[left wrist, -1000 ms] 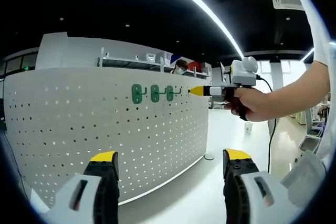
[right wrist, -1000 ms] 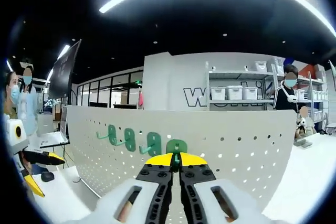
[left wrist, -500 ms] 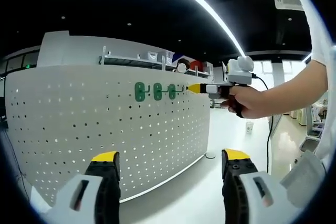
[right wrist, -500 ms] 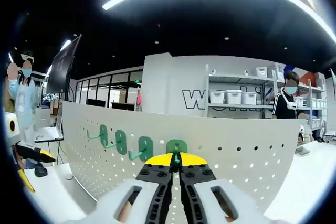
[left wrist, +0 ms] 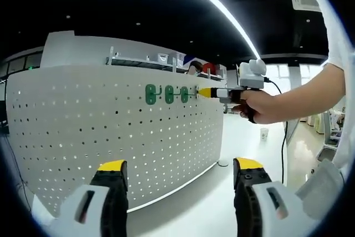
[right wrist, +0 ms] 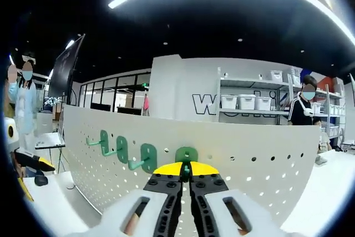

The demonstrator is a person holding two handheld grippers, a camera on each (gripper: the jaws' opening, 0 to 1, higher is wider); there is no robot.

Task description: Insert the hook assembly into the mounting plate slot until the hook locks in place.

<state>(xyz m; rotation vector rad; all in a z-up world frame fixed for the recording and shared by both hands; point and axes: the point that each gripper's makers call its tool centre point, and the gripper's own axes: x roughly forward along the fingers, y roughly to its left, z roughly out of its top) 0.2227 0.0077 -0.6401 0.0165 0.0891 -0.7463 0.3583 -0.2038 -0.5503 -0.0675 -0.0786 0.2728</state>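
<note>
At the bottom of the left gripper view, my left gripper [left wrist: 179,166] stands idle with its two yellow-tipped jaws spread wide and nothing between them, low in front of the white pegboard [left wrist: 100,137]. In the right gripper view, my right gripper [right wrist: 186,169] has its jaws pressed together on the thin green stem of the hook assembly [right wrist: 186,159], whose green backplate sits right against the perforated panel just past the yellow tips.

Farther along, three green hooks [left wrist: 166,94] already hang in a row near the panel's top edge, and my right hand brings the gripper in from the right to a spot just beside the last of them. In the right gripper view the same row [right wrist: 123,150] runs off to the left, pegs sticking out toward me. Beyond the panel stand shelves with white bins [right wrist: 247,99], and people stand in the background.

I judge the hook is at the slot but cannot tell whether it has locked. The risks from here are these. If I push while the backplate is tilted, its tabs may miss the holes and scrape across the panel. If I release before it catches, the hook would drop behind my jaws. Crowding left could knock the neighbouring hook. Swinging my idle hand away would lose the row from view.
</note>
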